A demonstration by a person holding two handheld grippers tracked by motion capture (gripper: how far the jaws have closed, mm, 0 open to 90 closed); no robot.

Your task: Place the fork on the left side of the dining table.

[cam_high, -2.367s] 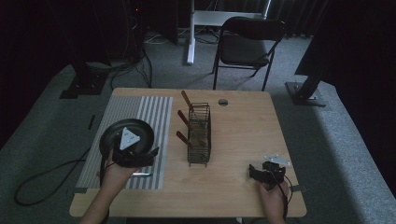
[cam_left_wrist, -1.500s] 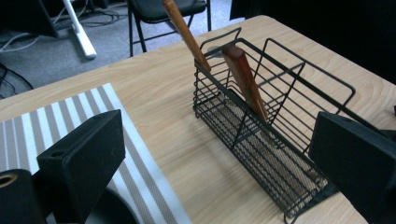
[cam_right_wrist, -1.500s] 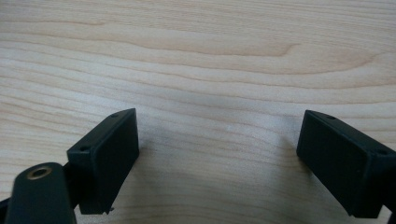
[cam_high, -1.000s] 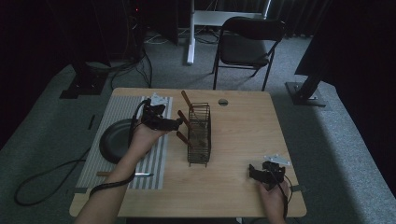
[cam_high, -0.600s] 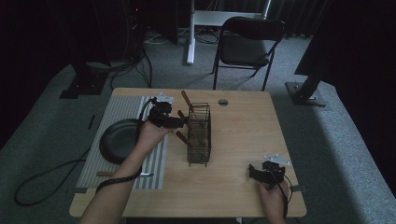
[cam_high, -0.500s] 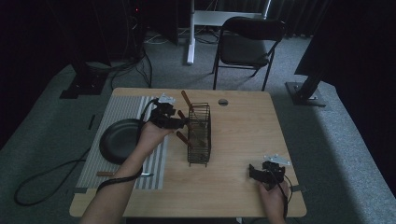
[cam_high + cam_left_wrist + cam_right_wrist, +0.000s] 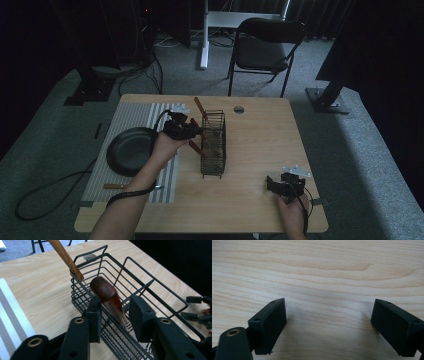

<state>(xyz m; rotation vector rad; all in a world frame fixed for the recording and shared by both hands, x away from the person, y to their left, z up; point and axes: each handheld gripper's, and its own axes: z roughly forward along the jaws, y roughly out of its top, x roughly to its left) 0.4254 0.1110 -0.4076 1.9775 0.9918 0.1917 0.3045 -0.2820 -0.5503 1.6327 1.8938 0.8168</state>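
I have my left gripper (image 7: 113, 312) at the near long side of the wire basket (image 7: 160, 293), which stands upright in the middle of the wooden table (image 7: 260, 150). A dark brown wooden handle (image 7: 107, 296) leans out over the basket's top rail, and it sits between my two jaws. The jaws have just been closing in on it: the left pad is against the handle's side, while a gap shows between the handle and the right pad, so I am not clamped on it yet. The handle's lower end runs down inside the basket, where the wires hide what is attached to it. A second, lighter wooden handle (image 7: 66, 257) sticks up from the basket's far corner, tilted away from me. From the high view, my left gripper (image 7: 192, 131) is just beside the basket (image 7: 214, 145), with a black pan (image 7: 127, 150) lying on the striped mat (image 7: 130, 117) to its left, holding nothing that I can see. A small utensil (image 7: 117, 186) lies on the mat's near edge.

My right gripper (image 7: 328, 322) rests low over bare wood near the table's front right corner (image 7: 286, 184), jaws spread wide with nothing between them.
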